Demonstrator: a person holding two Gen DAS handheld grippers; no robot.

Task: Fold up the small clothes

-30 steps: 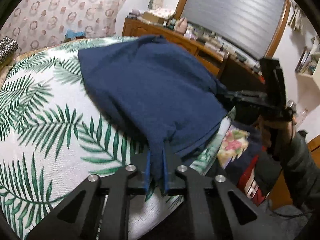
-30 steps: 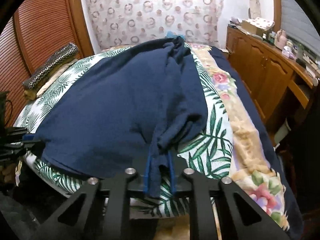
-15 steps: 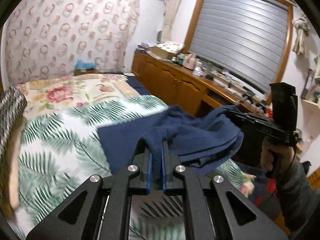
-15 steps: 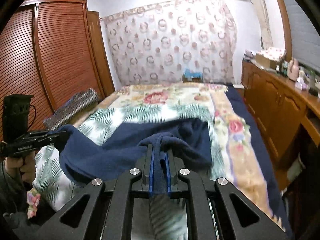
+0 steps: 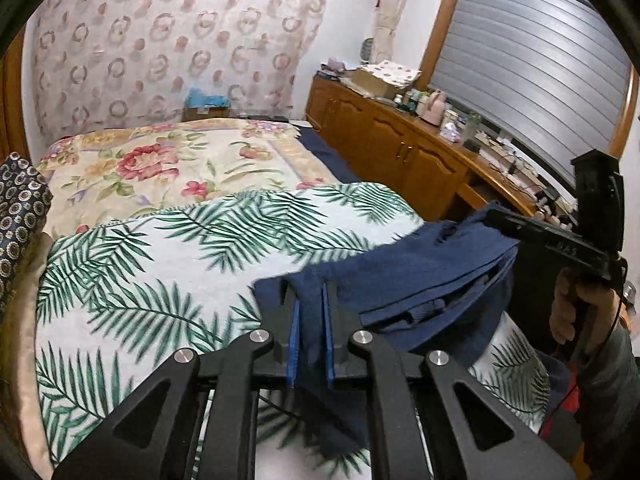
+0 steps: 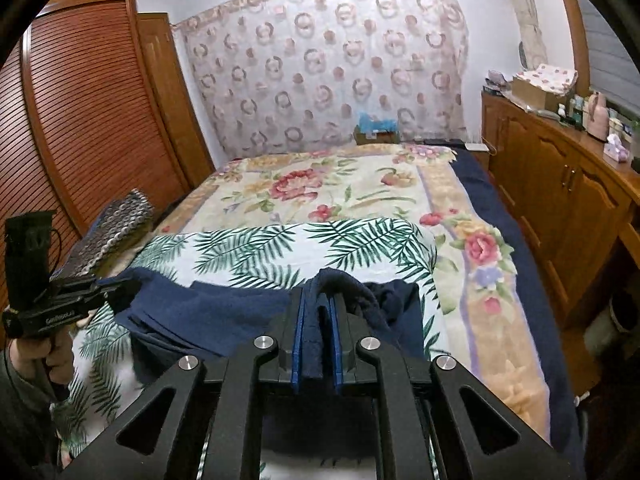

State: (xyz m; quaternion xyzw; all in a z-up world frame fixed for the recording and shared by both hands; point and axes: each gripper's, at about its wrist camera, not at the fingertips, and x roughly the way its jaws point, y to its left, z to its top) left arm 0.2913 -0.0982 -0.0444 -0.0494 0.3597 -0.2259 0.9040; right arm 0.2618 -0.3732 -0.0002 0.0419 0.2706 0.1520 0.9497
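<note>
A dark blue garment (image 5: 420, 280) hangs slack between my two grippers above the near end of the bed. My left gripper (image 5: 311, 300) is shut on one corner of it, cloth bunched between the blue pads. My right gripper (image 6: 318, 300) is shut on the other corner of the garment (image 6: 224, 312). In the left wrist view the right gripper (image 5: 496, 216) shows at the right, held by a hand. In the right wrist view the left gripper (image 6: 124, 290) shows at the left. The garment's lower part droops onto the palm-leaf sheet (image 5: 160, 272).
The bed carries a palm-leaf sheet (image 6: 288, 248) over a floral blanket (image 6: 320, 184). A patterned folded cloth (image 6: 108, 232) lies at the bed's left edge. A wooden cabinet (image 6: 560, 184) with clutter runs along the right. A slatted wardrobe (image 6: 88, 120) stands at the left.
Both grippers lifted the garment off the bed and pulled it back toward the near edge. It went from spread flat to hanging bunched between them.
</note>
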